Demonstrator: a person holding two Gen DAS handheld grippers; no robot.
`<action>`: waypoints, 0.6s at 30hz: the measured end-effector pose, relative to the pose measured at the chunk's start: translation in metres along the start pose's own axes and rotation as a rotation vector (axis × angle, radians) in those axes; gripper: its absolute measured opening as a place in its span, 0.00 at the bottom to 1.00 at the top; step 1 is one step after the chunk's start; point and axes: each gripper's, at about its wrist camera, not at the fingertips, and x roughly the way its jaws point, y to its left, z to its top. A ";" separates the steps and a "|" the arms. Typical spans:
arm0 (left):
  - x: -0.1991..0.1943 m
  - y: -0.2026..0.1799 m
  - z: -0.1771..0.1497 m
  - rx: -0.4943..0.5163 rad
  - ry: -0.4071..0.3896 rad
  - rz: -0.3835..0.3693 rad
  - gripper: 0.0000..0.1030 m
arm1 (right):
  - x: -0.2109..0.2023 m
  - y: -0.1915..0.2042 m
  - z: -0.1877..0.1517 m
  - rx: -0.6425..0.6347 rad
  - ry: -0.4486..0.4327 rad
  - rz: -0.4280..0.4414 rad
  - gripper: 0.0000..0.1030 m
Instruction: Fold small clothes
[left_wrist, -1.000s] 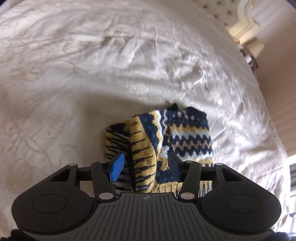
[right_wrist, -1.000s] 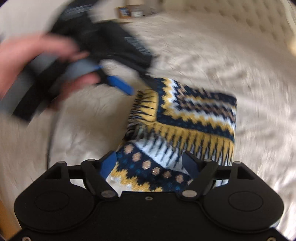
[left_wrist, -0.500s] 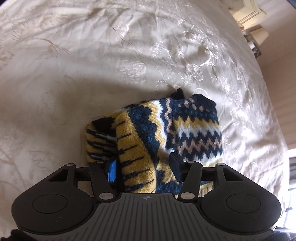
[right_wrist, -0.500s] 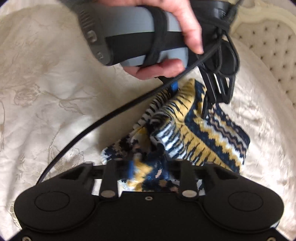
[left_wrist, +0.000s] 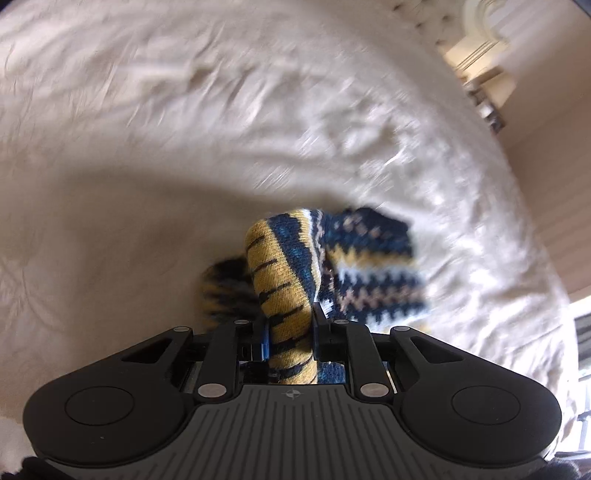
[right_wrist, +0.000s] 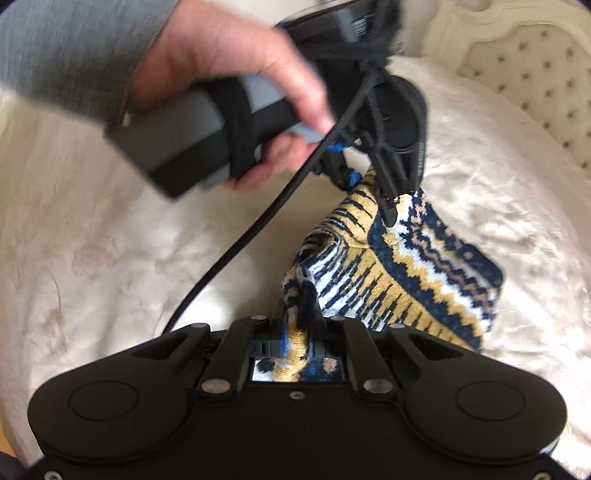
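A small knitted sweater (left_wrist: 369, 266) in navy, yellow and white is held up over a cream bedspread (left_wrist: 184, 147). My left gripper (left_wrist: 290, 328) is shut on a yellow striped fold of it. In the right wrist view the sweater (right_wrist: 406, 273) hangs between both grippers. My right gripper (right_wrist: 299, 332) is shut on its near corner. The left gripper (right_wrist: 373, 188), held by a hand, pinches the far top edge.
A black cable (right_wrist: 236, 251) runs from the left gripper down across the bedspread (right_wrist: 110, 240). A tufted cream headboard (right_wrist: 535, 74) stands at the far right. A bedside stand (left_wrist: 484, 99) is beyond the bed's far edge.
Both grippers closed on the sweater, which lay flat and folded on the bed, and lifted it. The left gripper rose and now pulls its edge upward.
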 end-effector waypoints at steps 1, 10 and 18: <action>0.007 0.007 -0.001 -0.015 0.021 0.004 0.20 | 0.009 0.004 0.000 -0.006 0.027 0.012 0.16; 0.013 0.031 -0.003 -0.100 0.016 0.046 0.50 | 0.028 0.007 -0.008 -0.020 0.082 0.069 0.59; -0.036 0.006 0.007 0.041 -0.140 0.145 0.53 | -0.028 -0.041 -0.022 0.281 -0.085 0.113 0.64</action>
